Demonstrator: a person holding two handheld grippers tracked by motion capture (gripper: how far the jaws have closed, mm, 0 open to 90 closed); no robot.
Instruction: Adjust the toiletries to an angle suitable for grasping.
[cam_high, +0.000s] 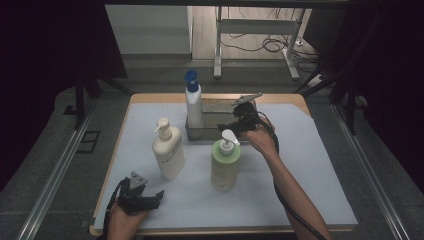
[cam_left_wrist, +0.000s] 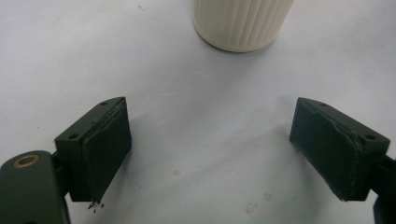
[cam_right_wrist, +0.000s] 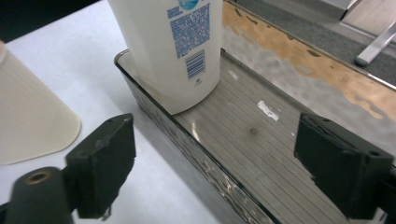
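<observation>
We judge the blue-capped bottle (cam_high: 193, 102) is just set down: it stands upright at the left end of the clear tray (cam_right_wrist: 196, 140) at the bench's far side, and our right hand-held gripper (cam_high: 239, 120) hangs open and empty beside it. The left hand-held gripper (cam_high: 145, 200) rests open near the front edge. Next we would likely take the green pump bottle (cam_high: 225, 162) or the cream pump bottle (cam_high: 168, 150), closing on the body below the pump to keep it upright.
</observation>
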